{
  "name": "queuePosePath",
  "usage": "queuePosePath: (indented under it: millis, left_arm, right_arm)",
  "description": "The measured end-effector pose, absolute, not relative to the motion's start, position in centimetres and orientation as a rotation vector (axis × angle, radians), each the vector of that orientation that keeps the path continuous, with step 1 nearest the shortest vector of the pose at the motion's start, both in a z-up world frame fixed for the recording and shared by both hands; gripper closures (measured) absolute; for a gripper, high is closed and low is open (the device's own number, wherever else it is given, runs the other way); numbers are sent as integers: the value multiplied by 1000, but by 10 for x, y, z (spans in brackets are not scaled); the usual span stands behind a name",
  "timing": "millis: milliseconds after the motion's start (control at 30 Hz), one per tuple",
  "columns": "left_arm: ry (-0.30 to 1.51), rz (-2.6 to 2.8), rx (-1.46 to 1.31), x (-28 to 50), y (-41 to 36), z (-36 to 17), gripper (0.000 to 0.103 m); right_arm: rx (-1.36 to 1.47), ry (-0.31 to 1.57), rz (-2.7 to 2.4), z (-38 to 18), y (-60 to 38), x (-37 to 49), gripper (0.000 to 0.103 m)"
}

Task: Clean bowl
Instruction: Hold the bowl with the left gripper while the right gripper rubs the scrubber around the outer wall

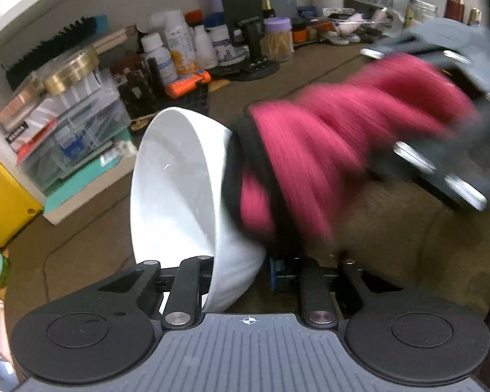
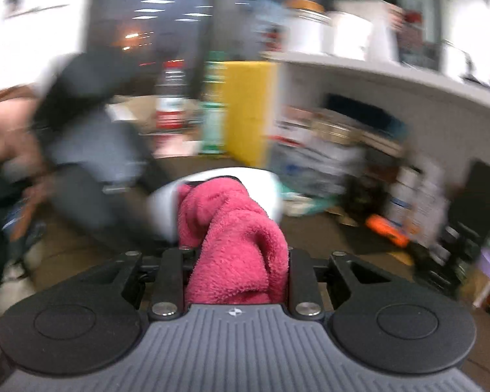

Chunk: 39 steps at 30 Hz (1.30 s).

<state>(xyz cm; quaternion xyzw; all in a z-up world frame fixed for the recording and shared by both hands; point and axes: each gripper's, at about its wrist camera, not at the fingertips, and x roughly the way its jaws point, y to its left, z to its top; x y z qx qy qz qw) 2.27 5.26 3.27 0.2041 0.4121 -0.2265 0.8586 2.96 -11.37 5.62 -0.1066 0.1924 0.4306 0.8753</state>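
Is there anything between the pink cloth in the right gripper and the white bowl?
Nothing visible does. The pink cloth, clamped in the right gripper, already reaches the white bowl, which the left gripper holds tilted by its rim.

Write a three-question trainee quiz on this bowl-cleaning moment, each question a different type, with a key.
1. True or false: the white bowl lies flat on the table.
2. Multiple choice: what does the right gripper hold? A) a brush B) a pink cloth C) a bottle
3. Fill in: the left gripper grips the bowl by its ____.

Key
1. False: it is tipped up on edge, clamped at its lower rim.
2. B: the cloth is bunched between the fingers and reaches the bowl.
3. Rim.
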Motion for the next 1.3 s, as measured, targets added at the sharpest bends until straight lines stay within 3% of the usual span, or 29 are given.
queuePosePath:
  millis: [167,333,433,633,1000,1300]
  left_arm:
    - [886,-349,484,36,55,21,68]
    - [879,-377,520,27,48,19,87]
    - [879,-458,523,14,42,28,90]
    - [879,-573,471,-7,33,37,90]
    - [877,-578,462,-5,32,36,89]
    - [869,-549,434,-3,31,36,89]
  right_arm:
    - [-135,428,833,37,-126,51,76]
    - [-121,439,784,29,-139,62,76]
    - [-142,425,784,33,-143,60,76]
    - [-254,384,812,40,-134,46,76]
    - [-477,400,1150,49,-141,-70,76]
    - [-179,434,900,48,-145,17,76]
